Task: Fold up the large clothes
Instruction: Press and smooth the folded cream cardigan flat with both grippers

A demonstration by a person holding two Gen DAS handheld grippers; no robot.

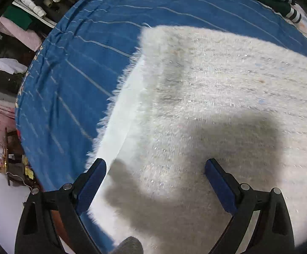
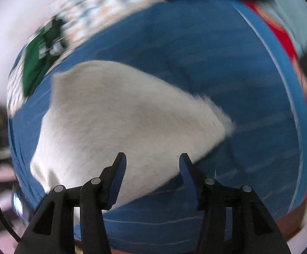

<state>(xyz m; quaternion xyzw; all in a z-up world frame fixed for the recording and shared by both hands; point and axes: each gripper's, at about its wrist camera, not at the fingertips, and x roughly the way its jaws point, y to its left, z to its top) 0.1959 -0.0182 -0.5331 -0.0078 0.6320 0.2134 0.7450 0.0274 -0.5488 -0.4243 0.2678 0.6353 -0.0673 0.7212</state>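
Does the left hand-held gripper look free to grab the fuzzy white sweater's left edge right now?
Probably yes: the left hand-held gripper is open above the sweater, and nothing covers the edge lying on the blue sheet.

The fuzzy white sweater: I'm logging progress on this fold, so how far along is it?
Done: the fuzzy white sweater lies on the blue striped bedsheet as a compact shape, with a layered edge on its left side that suggests at least one fold. In hand: nothing; the left tongs and right tongs are both open above it. Left: probably further folds, though the right view is blurred.
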